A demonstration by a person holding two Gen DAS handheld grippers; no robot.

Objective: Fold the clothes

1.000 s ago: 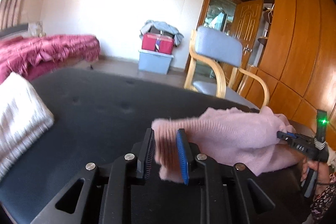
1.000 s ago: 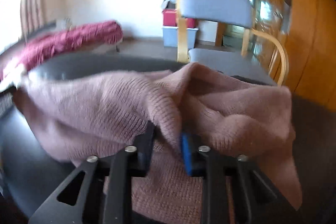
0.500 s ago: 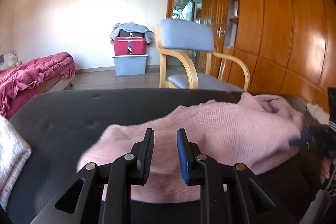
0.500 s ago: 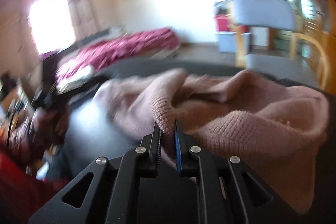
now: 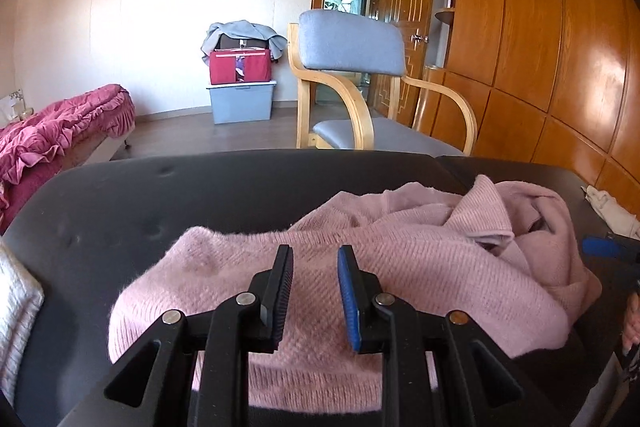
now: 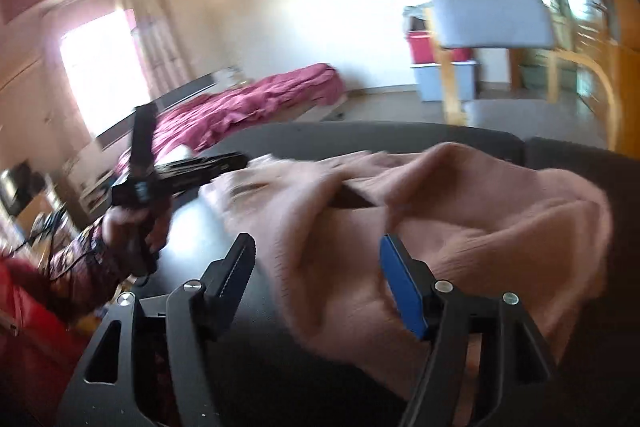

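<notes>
Pink sweater [image 5: 400,267] spread in a soft heap on the dark tabletop [image 5: 200,187]; long way running side to side, from a flat fuzzy end near the left tongs [image 5: 314,291] over to a bunched, crumpled end far on the other side; no neat fold showing yet.

Left tongs just above the flat end, pointing down at it; narrow gap between the black pad and the blue pad; nothing pinched in there, only knit lying under and past the tips. Right tongs [image 6: 320,279] by the bunched end, opening wide right now; a lump of sweater [image 6: 460,219] sitting between the two pads, but pads not pressing on it, so not held.

Each end close to its own tongs; flat end nearer the left, lumpy end nearer the right. Probably a fresh grab needed next, one edge for each side, then a pull along that long way to smooth things out.

Other hand [image 6: 132,223] seen from the right view, holding the left tool; white knit thing [image 5: 16,307] at the tabletop's edge; grey chair [image 5: 352,47] behind.
</notes>
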